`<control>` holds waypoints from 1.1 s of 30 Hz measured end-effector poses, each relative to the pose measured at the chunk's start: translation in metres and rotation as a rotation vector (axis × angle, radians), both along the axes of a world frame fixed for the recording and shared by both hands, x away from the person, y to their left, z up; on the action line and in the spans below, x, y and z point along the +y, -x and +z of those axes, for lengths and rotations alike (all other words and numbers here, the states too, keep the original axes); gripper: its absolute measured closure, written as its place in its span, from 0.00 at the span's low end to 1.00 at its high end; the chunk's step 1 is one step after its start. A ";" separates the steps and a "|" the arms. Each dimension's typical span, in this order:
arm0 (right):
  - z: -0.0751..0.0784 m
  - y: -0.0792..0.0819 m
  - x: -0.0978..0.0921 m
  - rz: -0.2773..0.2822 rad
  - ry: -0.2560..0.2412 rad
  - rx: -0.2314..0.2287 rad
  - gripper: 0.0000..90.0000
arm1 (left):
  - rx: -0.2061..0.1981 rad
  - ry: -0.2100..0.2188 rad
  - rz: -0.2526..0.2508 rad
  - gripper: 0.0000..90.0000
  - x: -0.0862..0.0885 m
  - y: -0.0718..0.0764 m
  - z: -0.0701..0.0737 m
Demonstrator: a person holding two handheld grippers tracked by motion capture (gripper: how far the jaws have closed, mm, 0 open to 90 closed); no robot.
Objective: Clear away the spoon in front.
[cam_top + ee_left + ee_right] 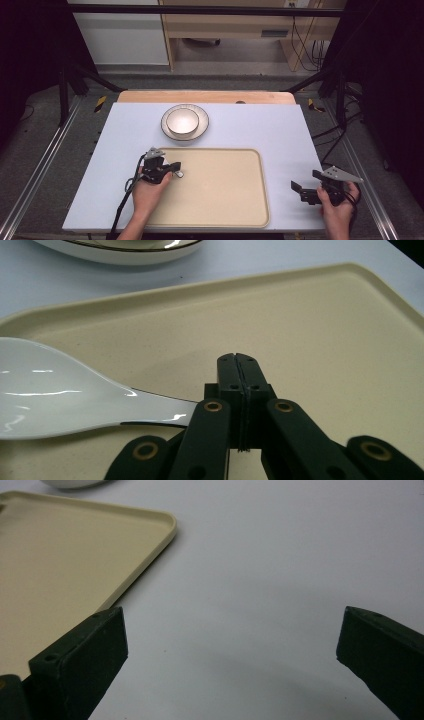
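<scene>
My left gripper (174, 168) rests low over the left part of the beige tray (225, 200). In the left gripper view its jaws (238, 360) are pressed together with nothing between them. A glossy white spoon (55, 395) lies close on their left over the tray (320, 340), and its handle runs in behind the gripper's left link, so I cannot tell whether they touch. My right gripper (305, 181) hovers over the white table to the right of the tray. Its jaws (230, 645) stand wide apart and empty.
A white bowl (182, 121) sits on a rimmed plate (204, 125) beyond the tray's far edge; the plate's rim (115, 255) also shows in the left gripper view. The white tabletop (280, 130) extends right of the tray (75, 570). A black frame and floor rails surround the table.
</scene>
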State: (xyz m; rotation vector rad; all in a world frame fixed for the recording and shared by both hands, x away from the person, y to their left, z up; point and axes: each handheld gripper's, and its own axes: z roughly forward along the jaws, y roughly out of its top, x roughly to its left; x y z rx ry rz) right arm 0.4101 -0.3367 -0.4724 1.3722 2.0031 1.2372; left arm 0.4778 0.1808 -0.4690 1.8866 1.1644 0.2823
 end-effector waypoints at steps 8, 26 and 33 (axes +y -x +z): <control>0.000 0.000 0.000 -0.001 0.001 0.000 0.01 | 0.035 -0.043 -0.009 1.00 -0.002 -0.001 -0.003; 0.001 0.001 -0.003 -0.011 -0.007 -0.004 0.01 | 0.069 -0.104 0.030 1.00 0.034 0.007 -0.002; 0.000 0.001 -0.002 -0.005 0.001 -0.003 0.01 | 0.065 -0.082 0.063 1.00 0.051 0.005 -0.004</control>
